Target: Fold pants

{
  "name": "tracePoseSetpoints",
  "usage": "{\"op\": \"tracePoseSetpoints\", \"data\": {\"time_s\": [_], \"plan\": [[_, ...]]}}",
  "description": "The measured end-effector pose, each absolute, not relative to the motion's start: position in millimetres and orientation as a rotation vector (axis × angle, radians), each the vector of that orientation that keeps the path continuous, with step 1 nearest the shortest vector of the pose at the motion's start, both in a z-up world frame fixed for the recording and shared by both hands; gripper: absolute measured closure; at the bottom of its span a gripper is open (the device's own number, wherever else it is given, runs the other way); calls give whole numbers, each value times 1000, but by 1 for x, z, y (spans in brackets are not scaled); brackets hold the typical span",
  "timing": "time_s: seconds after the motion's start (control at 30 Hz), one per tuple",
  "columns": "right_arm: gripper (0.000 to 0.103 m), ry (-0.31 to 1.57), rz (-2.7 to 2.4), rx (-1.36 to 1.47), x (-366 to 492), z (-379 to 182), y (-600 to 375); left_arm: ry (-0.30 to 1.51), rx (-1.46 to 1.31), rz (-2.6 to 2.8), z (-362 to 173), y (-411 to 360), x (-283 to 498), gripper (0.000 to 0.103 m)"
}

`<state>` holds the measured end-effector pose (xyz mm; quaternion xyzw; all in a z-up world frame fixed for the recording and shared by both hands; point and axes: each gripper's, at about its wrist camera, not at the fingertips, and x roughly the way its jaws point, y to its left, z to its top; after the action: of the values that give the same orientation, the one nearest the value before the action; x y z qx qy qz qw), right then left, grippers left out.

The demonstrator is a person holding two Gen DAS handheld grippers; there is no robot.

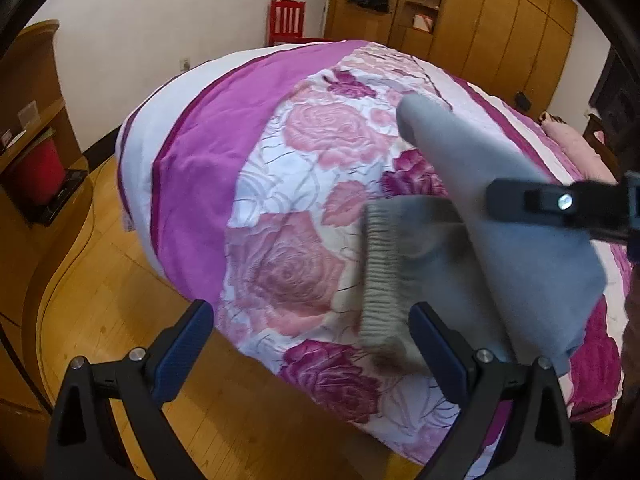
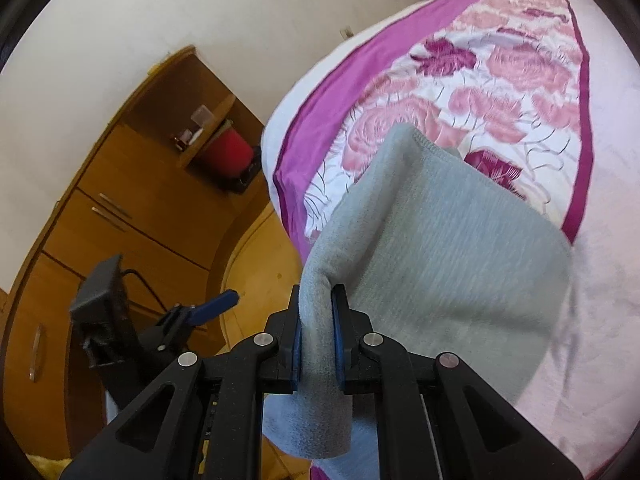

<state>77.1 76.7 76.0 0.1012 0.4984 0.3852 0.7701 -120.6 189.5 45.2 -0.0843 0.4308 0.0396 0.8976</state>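
Note:
The grey pants (image 1: 500, 216) hang in the air over the bed, with a ribbed cuff (image 1: 382, 280) dangling in front of my left gripper. My left gripper (image 1: 312, 354) is open and empty, its blue pads wide apart near the bed's edge; the cuff hangs just inside its right finger. My right gripper (image 2: 316, 336) is shut on a bunched fold of the grey pants (image 2: 440, 248) and holds them up above the bed. The right gripper also shows at the right in the left wrist view (image 1: 560, 204). The left gripper shows at the lower left in the right wrist view (image 2: 192, 316).
The bed carries a pink and purple rose quilt (image 1: 304, 184). Wooden floor (image 1: 120, 304) lies beside it. A wooden cabinet with a red bin (image 1: 40, 172) stands left. A red chair (image 1: 287, 20) and wardrobes (image 1: 500, 24) stand behind the bed.

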Motion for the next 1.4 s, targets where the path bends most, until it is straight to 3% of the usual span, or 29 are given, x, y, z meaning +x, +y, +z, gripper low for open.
{"op": "tracePoseSetpoints", "data": {"time_s": [0.13,0.4,0.93,1.4], "plan": [[81,1107,842,226,79,72,83,895,-181,101,43,197,-123,3],[74,1047,866,290,72,88,61,881,-182,128,50,206,-130,3],[74,1063,748,111,34,90,2,794,-179,54,98,190,-141,3],[74,1159,790,-54,16,63,22,1004,-249,124,32,194,-124,6]]}}
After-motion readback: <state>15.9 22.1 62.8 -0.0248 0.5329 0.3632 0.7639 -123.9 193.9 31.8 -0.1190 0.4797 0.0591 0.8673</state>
